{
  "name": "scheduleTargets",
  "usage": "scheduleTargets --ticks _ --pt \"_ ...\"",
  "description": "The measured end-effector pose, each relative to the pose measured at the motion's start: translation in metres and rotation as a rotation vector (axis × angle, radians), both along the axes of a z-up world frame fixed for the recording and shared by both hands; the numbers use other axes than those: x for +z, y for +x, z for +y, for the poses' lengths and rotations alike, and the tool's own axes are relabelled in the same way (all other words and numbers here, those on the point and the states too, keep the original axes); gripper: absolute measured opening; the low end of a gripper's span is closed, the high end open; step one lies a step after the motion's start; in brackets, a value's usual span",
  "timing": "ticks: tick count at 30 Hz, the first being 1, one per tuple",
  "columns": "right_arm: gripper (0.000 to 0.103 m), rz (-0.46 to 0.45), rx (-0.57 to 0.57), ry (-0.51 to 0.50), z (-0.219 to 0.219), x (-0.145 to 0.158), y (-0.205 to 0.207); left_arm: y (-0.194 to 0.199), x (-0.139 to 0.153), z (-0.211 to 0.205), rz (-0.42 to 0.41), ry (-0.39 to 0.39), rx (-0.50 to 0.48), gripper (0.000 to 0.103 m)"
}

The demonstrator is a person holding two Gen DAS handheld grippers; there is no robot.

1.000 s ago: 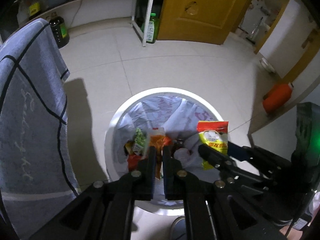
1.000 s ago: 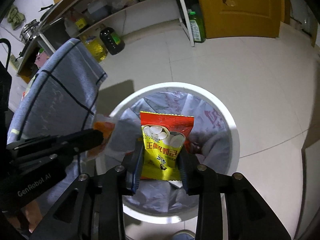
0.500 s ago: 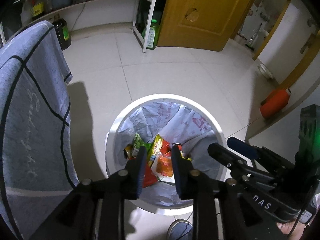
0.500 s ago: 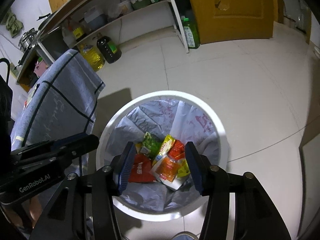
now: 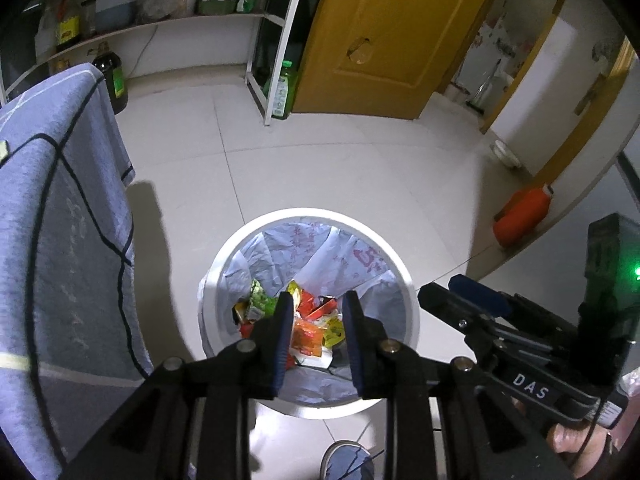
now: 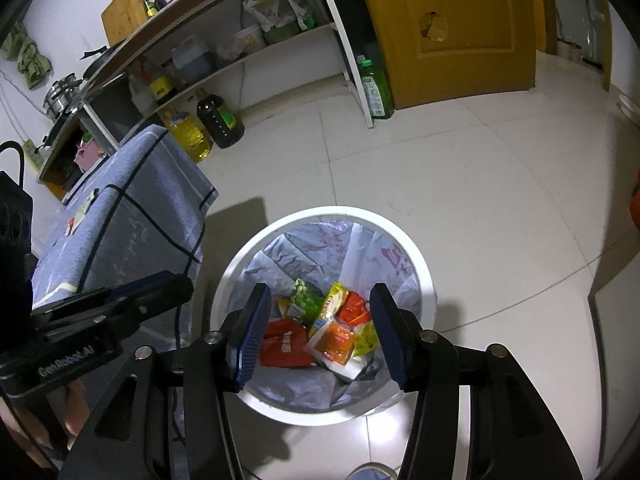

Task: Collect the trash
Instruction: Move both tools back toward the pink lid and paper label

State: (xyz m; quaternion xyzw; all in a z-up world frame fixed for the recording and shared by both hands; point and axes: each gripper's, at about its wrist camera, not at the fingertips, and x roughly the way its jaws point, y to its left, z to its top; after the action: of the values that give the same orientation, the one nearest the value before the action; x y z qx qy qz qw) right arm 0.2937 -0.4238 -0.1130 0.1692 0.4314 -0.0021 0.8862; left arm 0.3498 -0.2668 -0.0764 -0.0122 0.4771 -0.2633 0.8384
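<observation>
A white round bin (image 5: 308, 214) (image 6: 332, 212) with a pale plastic liner stands on the tiled floor below both grippers. Several snack wrappers (image 5: 308, 334) (image 6: 332, 332) lie in its bottom: red, orange, green and yellow ones. My left gripper (image 5: 318, 298) hangs over the bin's near side, open, with nothing between its blue pads. My right gripper (image 6: 319, 292) is also above the bin, open wider and empty. Each gripper shows from the side in the other's view, the right gripper (image 5: 440, 286) at the right and the left gripper (image 6: 180, 284) at the left.
A grey-blue cloth with dark lines (image 5: 60, 220) (image 6: 120, 220) drapes over a table just left of the bin. An orange container (image 5: 524, 216) lies by the right wall. A green bottle (image 6: 376, 88), oil bottles (image 6: 220, 120) and shelves stand at the back by a yellow door (image 5: 392, 32). A shoe (image 5: 346, 460) shows below.
The right gripper let go of the yellow packet and the left released its orange wrapper; both now lie in the bin. Both grippers opened and rose above it.
</observation>
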Motion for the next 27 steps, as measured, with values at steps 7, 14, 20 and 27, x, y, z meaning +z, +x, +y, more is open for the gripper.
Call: scheduleTargets --ticks 7,14,20,27 --pt "0.052 -0.077 0.021 0.013 0.006 0.035 -0.015 -0.011 0.044 0.026 -0.059 -0.101 -0.005 0.026" --pt "0.052 -0.157 0.087 -0.002 0.036 0.081 -0.032 -0.034 0.085 0.073 -0.142 -0.145 0.005 0.026" --pt "0.052 -0.239 0.204 -0.015 0.09 0.117 -0.042 -0.052 0.102 0.131 -0.197 -0.164 0.07 0.026" --pt "0.052 -0.262 0.339 -0.021 0.157 0.128 -0.019 -0.044 0.104 0.206 -0.239 -0.117 0.21 0.037"
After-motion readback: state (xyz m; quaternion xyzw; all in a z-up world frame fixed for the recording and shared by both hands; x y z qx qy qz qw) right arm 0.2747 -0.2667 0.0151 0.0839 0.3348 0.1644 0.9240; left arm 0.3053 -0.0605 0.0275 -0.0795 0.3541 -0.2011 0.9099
